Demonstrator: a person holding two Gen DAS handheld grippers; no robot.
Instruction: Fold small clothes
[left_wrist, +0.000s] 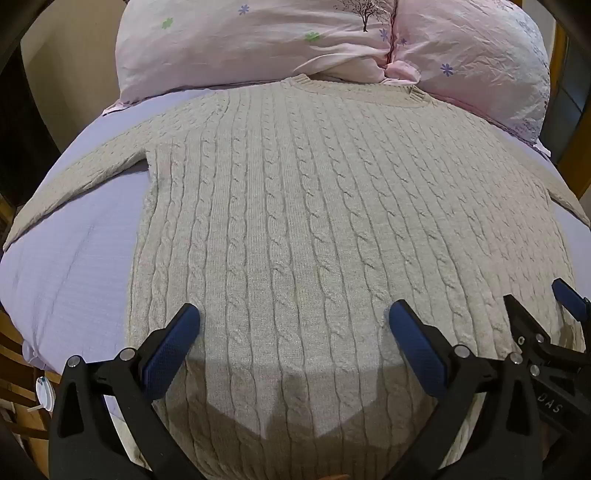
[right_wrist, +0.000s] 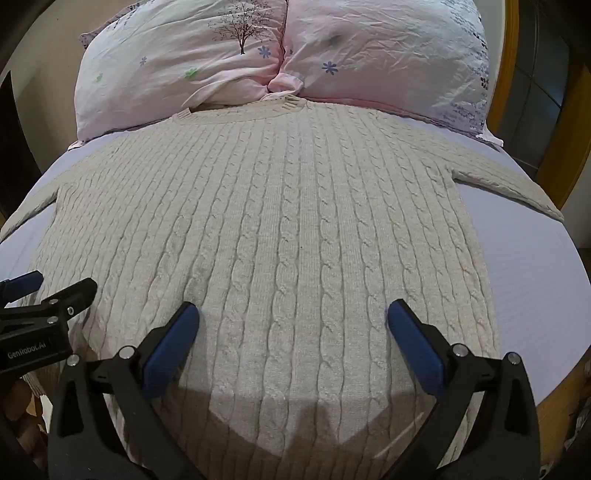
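A beige cable-knit sweater (left_wrist: 314, 206) lies flat on the bed, collar toward the pillows, both sleeves spread out to the sides. It also shows in the right wrist view (right_wrist: 288, 229). My left gripper (left_wrist: 294, 317) is open and empty, hovering over the sweater's lower part, left of centre. My right gripper (right_wrist: 293, 314) is open and empty over the lower part, right of centre. The right gripper (left_wrist: 535, 314) shows at the right edge of the left wrist view. The left gripper (right_wrist: 55, 291) shows at the left edge of the right wrist view.
The sweater lies on a lavender sheet (left_wrist: 74, 266) over the bed. Two pink floral pillows (left_wrist: 240, 44) (right_wrist: 388, 55) stand behind the collar. A wooden bed frame (right_wrist: 565, 140) runs along the right side. The bed's edge drops off at the left (left_wrist: 33, 362).
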